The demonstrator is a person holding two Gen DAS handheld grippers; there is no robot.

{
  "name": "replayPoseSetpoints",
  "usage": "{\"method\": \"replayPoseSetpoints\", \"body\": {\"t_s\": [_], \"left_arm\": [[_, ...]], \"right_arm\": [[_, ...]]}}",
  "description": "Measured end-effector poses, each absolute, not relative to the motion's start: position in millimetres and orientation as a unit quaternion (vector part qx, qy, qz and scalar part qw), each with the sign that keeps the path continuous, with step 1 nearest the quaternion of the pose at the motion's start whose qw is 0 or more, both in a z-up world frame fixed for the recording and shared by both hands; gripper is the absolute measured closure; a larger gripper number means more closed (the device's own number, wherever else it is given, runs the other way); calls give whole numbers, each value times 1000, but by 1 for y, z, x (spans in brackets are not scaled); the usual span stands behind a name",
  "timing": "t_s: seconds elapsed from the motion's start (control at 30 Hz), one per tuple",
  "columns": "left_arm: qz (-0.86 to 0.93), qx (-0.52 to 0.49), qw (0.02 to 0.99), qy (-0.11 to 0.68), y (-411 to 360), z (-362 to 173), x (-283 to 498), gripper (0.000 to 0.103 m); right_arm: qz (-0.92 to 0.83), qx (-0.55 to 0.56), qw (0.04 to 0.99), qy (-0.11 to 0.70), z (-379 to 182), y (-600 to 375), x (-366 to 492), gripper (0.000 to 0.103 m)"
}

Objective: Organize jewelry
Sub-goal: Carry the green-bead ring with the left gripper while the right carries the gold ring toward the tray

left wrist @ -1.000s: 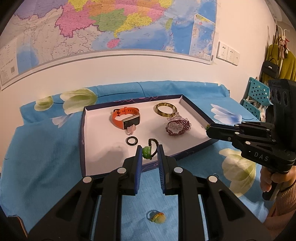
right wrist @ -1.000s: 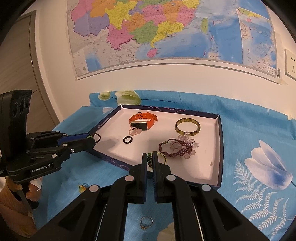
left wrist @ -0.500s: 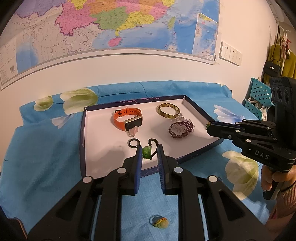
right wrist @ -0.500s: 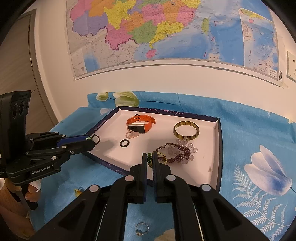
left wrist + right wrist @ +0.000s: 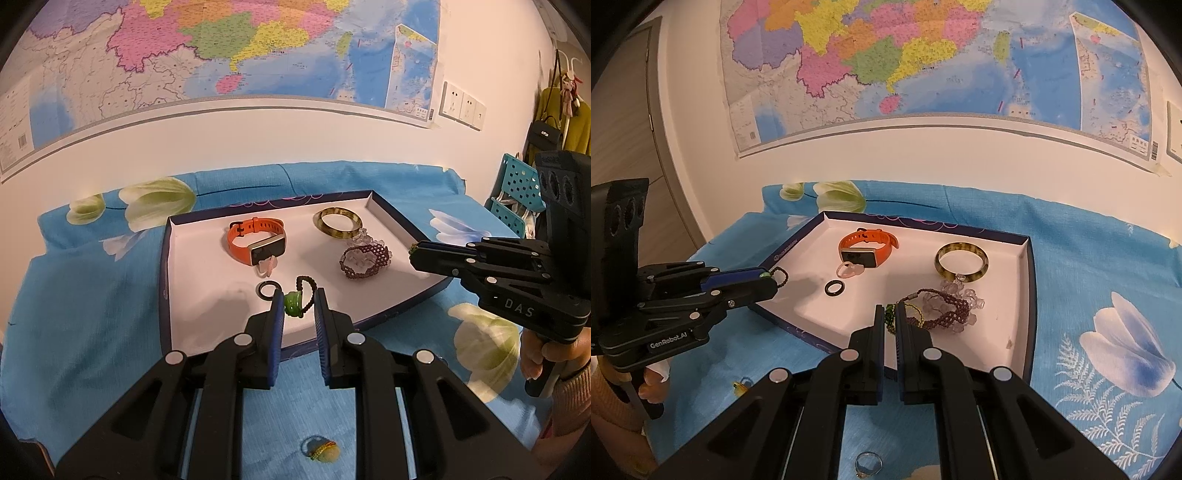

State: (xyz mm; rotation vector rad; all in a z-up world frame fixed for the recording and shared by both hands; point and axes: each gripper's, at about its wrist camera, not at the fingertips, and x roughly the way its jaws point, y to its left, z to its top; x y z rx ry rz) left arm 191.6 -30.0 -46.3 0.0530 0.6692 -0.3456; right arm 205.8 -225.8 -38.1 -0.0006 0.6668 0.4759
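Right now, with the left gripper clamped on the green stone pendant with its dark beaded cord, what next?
Probably lower the left gripper and release the green stone pendant onto the white tray floor beside the black ring; it hangs above there.

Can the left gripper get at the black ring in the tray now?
Probably not yet. The left gripper is shut on a green bead bracelet. The black ring lies uncovered just beside it in the tray, so only the full gripper hinders.

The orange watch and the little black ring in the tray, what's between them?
A small clear pink ring lies between the orange watch and the black ring, leaning against the watch's face. Both wrist views show it.
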Motion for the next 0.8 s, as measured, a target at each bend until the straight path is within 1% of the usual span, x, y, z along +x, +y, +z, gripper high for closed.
{"method": "replayPoseSetpoints", "body": {"t_s": [0.8], "left_arm": [[-165, 25, 928, 334, -31, -50, 202, 86]], "right_arm": [[230, -7, 915, 333, -42, -221, 218, 99]]}}
